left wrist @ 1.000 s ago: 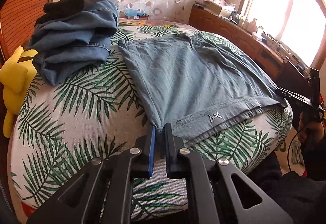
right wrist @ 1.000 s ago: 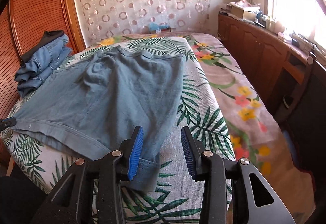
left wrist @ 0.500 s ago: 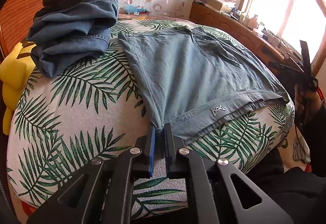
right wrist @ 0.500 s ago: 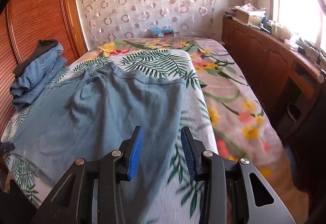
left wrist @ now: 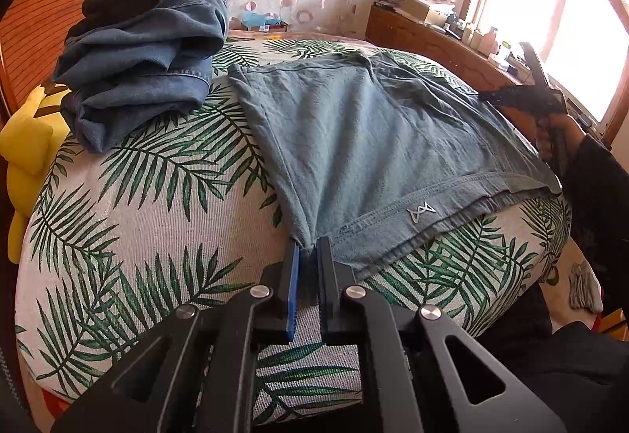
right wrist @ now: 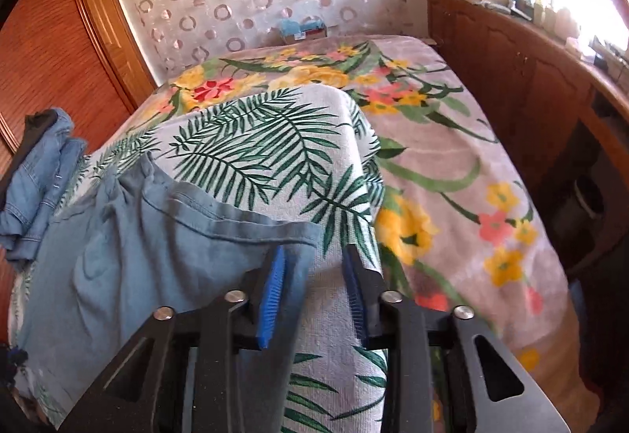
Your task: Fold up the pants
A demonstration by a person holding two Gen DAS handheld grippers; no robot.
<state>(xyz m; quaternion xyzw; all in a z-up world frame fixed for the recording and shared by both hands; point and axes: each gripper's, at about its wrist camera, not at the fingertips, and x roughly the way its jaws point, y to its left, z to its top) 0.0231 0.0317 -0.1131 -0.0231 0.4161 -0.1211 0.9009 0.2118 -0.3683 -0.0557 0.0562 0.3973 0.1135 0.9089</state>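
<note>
Pants (left wrist: 365, 142) lie spread on the bed (left wrist: 149, 220) ahead of my jaws, left gripper (left wrist: 308, 252) pinching one corner to anchor it, right gripper (right wrist: 314, 268) gaping empty over the far corner.

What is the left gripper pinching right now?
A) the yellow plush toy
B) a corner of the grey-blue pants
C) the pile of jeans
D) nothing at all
B: the left gripper is shut on a bunched corner of the grey-blue pants.
</note>
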